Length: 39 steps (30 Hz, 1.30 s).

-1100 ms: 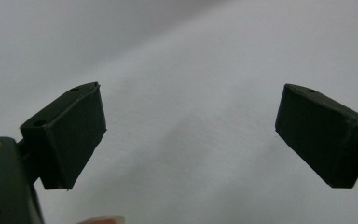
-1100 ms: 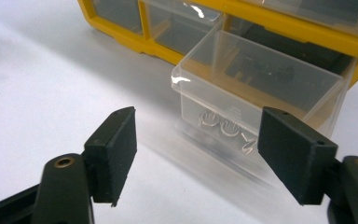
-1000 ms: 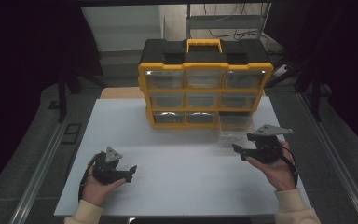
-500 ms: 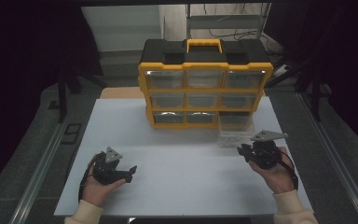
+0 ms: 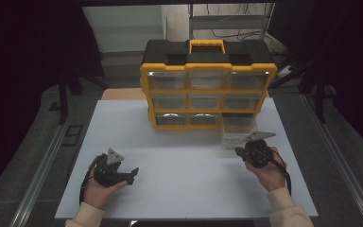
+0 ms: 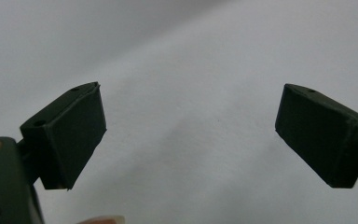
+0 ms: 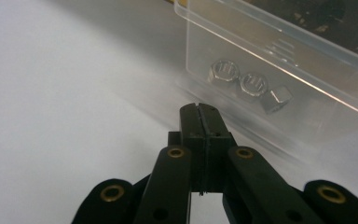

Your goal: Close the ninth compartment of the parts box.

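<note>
Clear drawer (image 7: 279, 60): a transparent plastic tray taken out of the organiser is seen on the white sheet, near the sheet's right edge and just in front of the cabinet's lower right corner (image 5: 238, 135).
Contents: three hex bolt heads (image 7: 249, 86) are seen through the near wall, lined up along it.
Long axis: the drawer's near wall is seen to run slantwise across the right gripper view, from upper left to lower right.
Right gripper (image 7: 200, 112): its jaws have just been closing and are now pressed flat together, with nothing caught between them; the tips are pointed at the drawer's near wall and stand just short of it.
Bearing: the drawer lies straight ahead of the closed tips, toward the far edge of the sheet, and a little to the right.
Nearer hand: the right hand (image 5: 264, 165) is judged the nearer by far.
Left gripper (image 5: 116, 171): it is held near the front left corner of the sheet, well apart from the drawer, jaws spread wide over bare white surface.
Organiser (image 5: 208, 90): a yellow-and-black cabinet is stood at the far edge of the sheet.
Sheet (image 5: 179, 156): white, laid on the bench.
</note>
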Motion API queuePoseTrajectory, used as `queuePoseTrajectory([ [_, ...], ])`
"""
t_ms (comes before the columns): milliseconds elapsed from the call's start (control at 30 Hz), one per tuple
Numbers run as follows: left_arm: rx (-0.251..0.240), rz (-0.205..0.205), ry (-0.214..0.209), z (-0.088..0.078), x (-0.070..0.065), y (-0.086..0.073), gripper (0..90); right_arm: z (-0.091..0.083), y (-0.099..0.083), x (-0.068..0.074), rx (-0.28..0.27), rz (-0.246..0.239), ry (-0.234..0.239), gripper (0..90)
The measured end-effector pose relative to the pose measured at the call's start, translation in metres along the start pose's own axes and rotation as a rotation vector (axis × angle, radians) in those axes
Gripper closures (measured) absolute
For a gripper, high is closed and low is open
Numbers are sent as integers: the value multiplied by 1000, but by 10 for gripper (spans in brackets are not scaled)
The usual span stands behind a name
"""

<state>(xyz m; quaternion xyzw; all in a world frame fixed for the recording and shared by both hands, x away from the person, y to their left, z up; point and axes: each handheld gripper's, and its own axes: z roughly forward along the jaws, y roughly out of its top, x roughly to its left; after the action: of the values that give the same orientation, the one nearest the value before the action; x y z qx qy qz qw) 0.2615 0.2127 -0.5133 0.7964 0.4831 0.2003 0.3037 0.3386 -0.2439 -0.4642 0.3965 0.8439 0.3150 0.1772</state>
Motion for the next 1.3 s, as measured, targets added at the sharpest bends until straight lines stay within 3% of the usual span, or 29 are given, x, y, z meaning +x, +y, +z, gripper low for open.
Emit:
queuePoseTrajectory([
  [567, -1, -5, 0, -1, -1, -1, 90, 15, 6, -9, -34, 28, -69, 899],
  [767, 0, 2, 5, -2, -1, -2, 90, 21, 7, -13, -49, 33, -115, 899],
  [1300, 6, 4, 6, -1, -1, -3, 90, 30, 15, -19, -68, 40, -135, 899],
])
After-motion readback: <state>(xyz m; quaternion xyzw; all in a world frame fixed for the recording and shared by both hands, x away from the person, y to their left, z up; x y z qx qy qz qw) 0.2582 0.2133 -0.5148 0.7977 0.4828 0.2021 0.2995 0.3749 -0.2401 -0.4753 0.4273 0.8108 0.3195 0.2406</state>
